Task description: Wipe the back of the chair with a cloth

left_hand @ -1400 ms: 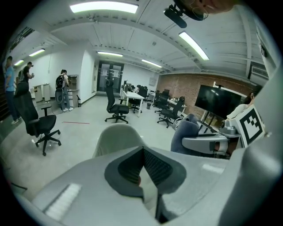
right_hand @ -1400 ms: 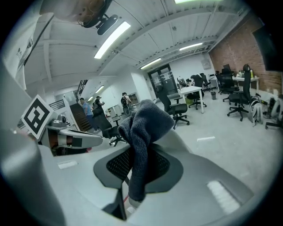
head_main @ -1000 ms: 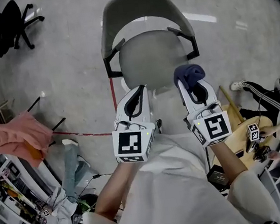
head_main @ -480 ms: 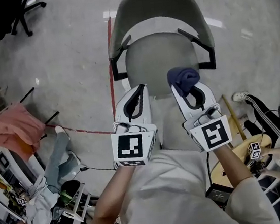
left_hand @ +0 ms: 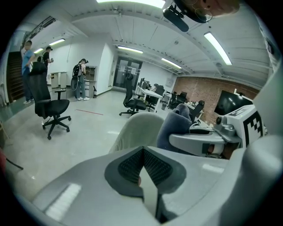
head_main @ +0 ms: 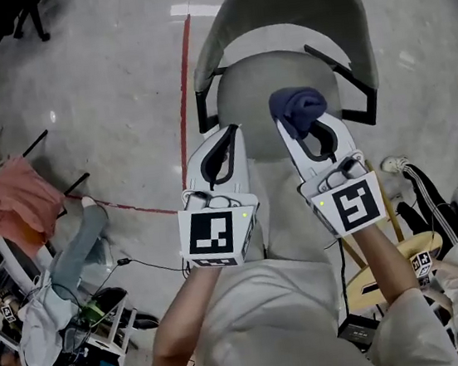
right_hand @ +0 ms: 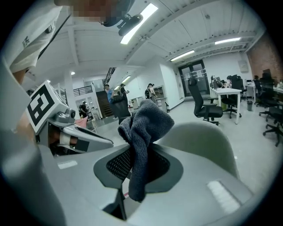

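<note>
Entry: cloth carried over chair seat, backrest not yet reached.

Right gripper [head_main: 312, 129] had its fingers clamped on the dark blue cloth [head_main: 298, 108], which stood bunched above the seat [head_main: 255, 91], apart from the chair back [head_main: 272, 1]. Left gripper [head_main: 223, 149] had its fingers pressed together on nothing. Likely risks: the cloth, pinched by one fold only, could drag free once rubbed along the back; as a wad it would likely clean only a narrow strip; the unbraced chair might shift under pressure. Pose: both forearms reached forward from the torso, grippers side by side and level, aimed at the back, the right marginally ahead.
</note>
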`<state>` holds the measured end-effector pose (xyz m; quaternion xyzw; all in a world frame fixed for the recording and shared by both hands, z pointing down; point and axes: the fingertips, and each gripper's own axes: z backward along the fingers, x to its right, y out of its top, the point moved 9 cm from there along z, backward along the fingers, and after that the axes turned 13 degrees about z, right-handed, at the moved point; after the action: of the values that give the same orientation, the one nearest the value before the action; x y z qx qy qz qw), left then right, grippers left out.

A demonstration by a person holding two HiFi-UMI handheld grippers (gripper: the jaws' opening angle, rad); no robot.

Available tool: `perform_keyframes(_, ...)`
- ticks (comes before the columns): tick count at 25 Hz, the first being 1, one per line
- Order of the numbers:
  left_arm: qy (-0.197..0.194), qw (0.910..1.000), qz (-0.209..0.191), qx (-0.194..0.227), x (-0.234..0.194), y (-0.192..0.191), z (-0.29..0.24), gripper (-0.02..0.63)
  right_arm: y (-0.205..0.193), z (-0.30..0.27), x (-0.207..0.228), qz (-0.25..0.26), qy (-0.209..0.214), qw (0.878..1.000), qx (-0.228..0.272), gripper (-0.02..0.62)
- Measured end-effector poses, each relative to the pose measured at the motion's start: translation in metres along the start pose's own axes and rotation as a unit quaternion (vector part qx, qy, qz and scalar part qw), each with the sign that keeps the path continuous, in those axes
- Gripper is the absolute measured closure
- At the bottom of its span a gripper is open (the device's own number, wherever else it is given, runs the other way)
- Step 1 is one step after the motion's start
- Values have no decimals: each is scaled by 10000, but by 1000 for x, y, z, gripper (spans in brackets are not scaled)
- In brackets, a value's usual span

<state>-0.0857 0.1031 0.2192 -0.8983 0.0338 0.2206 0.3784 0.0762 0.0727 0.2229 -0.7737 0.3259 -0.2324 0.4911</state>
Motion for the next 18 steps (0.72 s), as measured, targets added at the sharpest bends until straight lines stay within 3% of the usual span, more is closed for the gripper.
perform_keyframes(7, -16, 9998, 139, 139, -35, 18, -21, 604, 3, -63, 7, 214, 138, 9997, 42, 512)
perform_keyframes(18, -109, 9995, 275, 113, -68, 23, -51, 604, -3, -125, 35, 353, -15, 9994, -53, 512)
